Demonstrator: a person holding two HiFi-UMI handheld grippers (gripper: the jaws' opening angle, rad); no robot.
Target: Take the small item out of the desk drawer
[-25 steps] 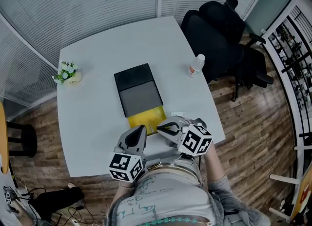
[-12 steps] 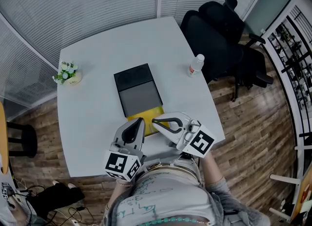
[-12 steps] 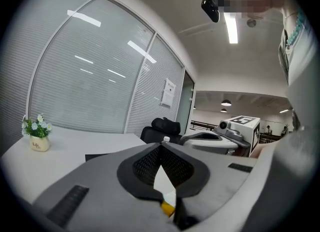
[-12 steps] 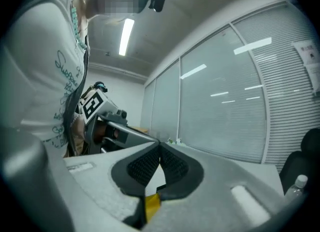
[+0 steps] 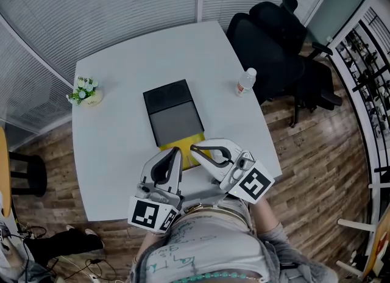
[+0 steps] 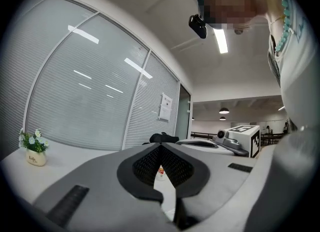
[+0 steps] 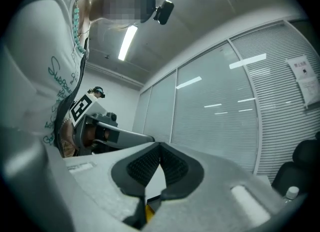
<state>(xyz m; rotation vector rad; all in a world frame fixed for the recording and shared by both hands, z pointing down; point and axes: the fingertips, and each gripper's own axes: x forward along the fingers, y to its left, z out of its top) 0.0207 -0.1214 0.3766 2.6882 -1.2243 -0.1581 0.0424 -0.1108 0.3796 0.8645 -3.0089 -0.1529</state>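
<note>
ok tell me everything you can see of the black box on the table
The black box lies flat midway on the white table: a low rectangle, far half darker, near half greyer. Its yellow drawer is pulled out toward the person. The left gripper and right gripper overlap the drawer, hiding its contents; contact cannot be told.

yellow drawer (image 5: 186, 143) pulled open frm near end of dark box (image 5: 172, 112), partly hidden.

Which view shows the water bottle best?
Head view: the water bottle shows whole and unobstructed. Left gripper view shows just a distant sliver; right gripper view only its top at the picture's edge.
</note>
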